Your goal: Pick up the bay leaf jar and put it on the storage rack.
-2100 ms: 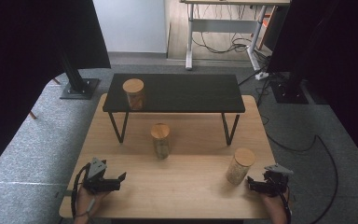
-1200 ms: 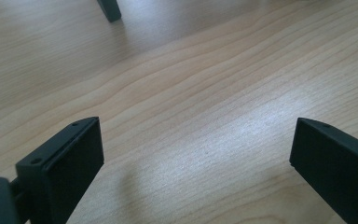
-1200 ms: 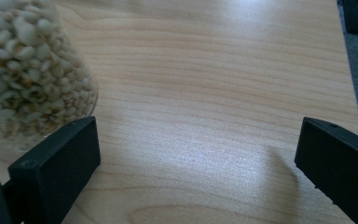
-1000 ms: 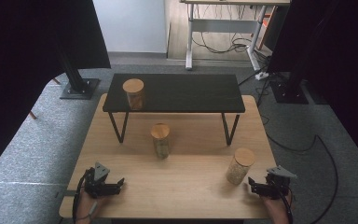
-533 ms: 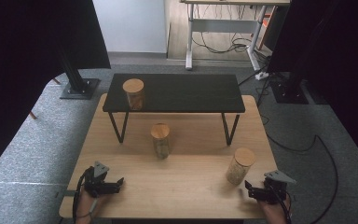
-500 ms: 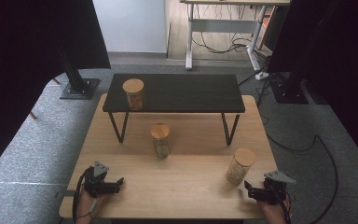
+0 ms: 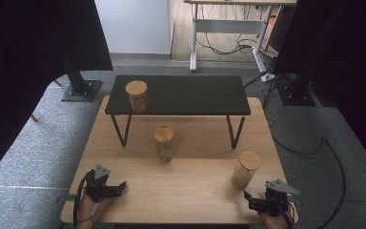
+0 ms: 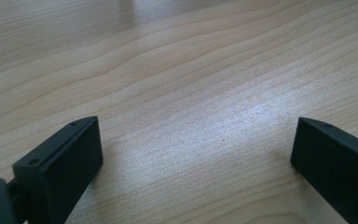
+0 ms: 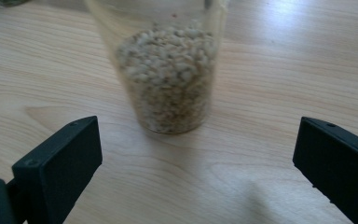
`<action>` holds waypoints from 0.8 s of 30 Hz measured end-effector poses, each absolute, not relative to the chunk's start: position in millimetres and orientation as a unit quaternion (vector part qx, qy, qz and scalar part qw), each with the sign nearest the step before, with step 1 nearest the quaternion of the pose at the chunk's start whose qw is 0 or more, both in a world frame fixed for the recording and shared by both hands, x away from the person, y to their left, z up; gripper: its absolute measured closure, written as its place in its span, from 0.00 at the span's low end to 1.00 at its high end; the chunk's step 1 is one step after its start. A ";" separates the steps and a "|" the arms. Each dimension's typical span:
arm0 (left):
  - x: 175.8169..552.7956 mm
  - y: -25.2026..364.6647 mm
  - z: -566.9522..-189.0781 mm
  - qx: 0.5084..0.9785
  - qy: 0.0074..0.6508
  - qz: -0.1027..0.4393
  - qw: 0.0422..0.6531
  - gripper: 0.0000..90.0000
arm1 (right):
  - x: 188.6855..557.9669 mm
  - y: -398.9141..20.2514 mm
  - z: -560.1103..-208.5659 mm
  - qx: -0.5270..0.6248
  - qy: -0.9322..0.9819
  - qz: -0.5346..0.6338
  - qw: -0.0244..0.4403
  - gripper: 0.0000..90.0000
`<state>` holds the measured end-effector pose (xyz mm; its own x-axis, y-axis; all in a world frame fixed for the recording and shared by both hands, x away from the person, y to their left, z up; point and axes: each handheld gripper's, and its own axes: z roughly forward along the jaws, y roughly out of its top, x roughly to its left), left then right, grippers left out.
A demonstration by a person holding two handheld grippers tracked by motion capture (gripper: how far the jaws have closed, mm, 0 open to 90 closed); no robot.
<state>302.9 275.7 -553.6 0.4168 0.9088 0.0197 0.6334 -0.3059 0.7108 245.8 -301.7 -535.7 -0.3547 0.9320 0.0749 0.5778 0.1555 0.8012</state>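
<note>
Both fingers [image 9: 56, 163] of the right gripper [image 9: 193, 168] stand wide apart, holding nothing, with the grain jar [image 9: 168, 70] straight ahead of the gap and a little beyond the fingertips, not yet between them. Over the last two seconds this gripper [image 7: 267, 200] has drawn back toward the near table edge and turned to point at the jar [image 7: 246, 169], which itself has not moved; that reads as lining up for a grasp, so the next step is probably a push forward until the jar sits between the spread fingers.

The left gripper [image 7: 106, 187] has slipped only slightly nearer the person. Its fingers [image 8: 60, 168] are equally spread and empty, with nothing but bare wooden table [image 8: 191, 70] ahead of them.

The right gripper view shows the jar's contents (pale, pebbly grains filling the lower glass) and how the jar sits centred on the gap. The high view gives instead its round wooden lid and the wider layout: a second jar [image 7: 164, 143] farther off, left of the right fingers, and a third [image 7: 137, 95] up on the black shelf [image 7: 195, 94] beyond.
</note>
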 end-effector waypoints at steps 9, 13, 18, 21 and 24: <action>302.9 275.5 -553.7 0.778 0.496 0.216 0.319 0.02 | 237.7 -288.9 -528.0 0.508 0.727 0.401 0.227 0.01; 302.9 275.5 -553.7 0.779 0.495 0.216 0.319 0.02 | 235.5 -283.3 -525.8 0.502 0.731 0.404 0.226 0.01; 302.9 275.5 -553.7 0.779 0.495 0.216 0.319 0.02 | 233.4 -275.3 -524.8 0.496 0.735 0.406 0.221 0.02; 302.9 275.5 -553.7 0.779 0.495 0.216 0.319 0.02 | 232.9 -270.5 -525.1 0.492 0.739 0.406 0.219 0.02; 302.9 275.5 -553.7 0.779 0.495 0.216 0.319 0.02 | 232.6 -265.4 -525.6 0.487 0.742 0.407 0.217 0.02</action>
<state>302.9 275.5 -553.7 0.4165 0.9089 0.0196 0.6334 -0.3056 0.7109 232.6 -265.4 -525.6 -0.4307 0.8994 0.0749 0.5465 0.1939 0.8147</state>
